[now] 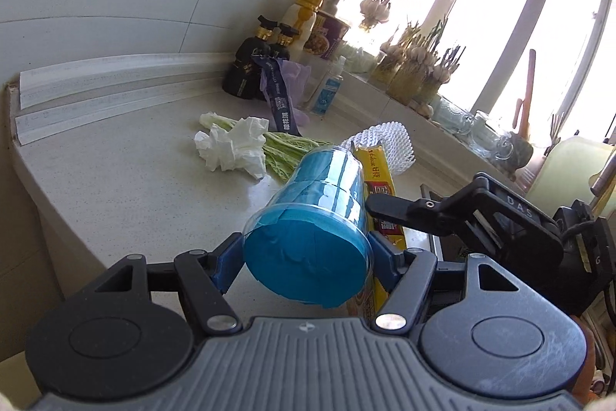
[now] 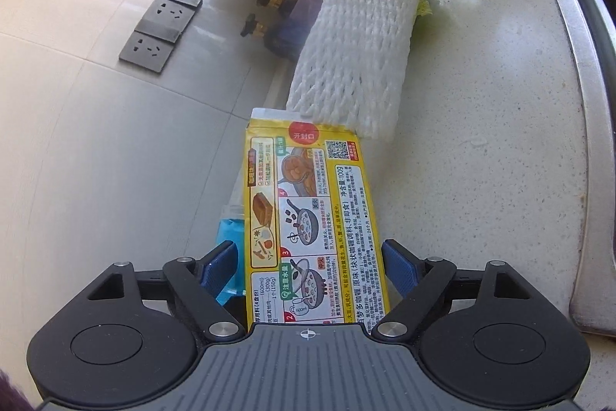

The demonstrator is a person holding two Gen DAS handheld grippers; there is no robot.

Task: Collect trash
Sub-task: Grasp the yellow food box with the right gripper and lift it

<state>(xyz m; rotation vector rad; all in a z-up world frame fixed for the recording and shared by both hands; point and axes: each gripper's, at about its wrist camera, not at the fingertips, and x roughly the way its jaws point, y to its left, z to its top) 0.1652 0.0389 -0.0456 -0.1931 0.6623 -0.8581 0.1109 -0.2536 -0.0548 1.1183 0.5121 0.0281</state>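
Note:
My left gripper (image 1: 306, 257) is shut on a clear cup lined with blue tape (image 1: 315, 218), held tilted with its base toward the camera. A yellow curry box (image 1: 375, 176) lies just behind the cup. In the right wrist view the yellow curry box (image 2: 312, 218) lies between my right gripper's (image 2: 310, 266) open blue pads (image 2: 400, 268), which stand apart from its sides. The blue cup (image 2: 229, 241) shows at the left. A white foam net sleeve (image 2: 358, 37) lies beyond the box. A crumpled white tissue (image 1: 233, 145) and green vegetable stalks (image 1: 285, 149) lie on the counter.
Dark sauce bottles (image 1: 254, 68), a yellow-capped bottle (image 1: 304, 14), a small spray bottle (image 1: 327, 91) and garlic jars (image 1: 415, 72) stand along the wall and windowsill. The steel sink rim (image 2: 577, 64) runs along the right. Wall sockets (image 2: 161, 29) are on the tiled wall.

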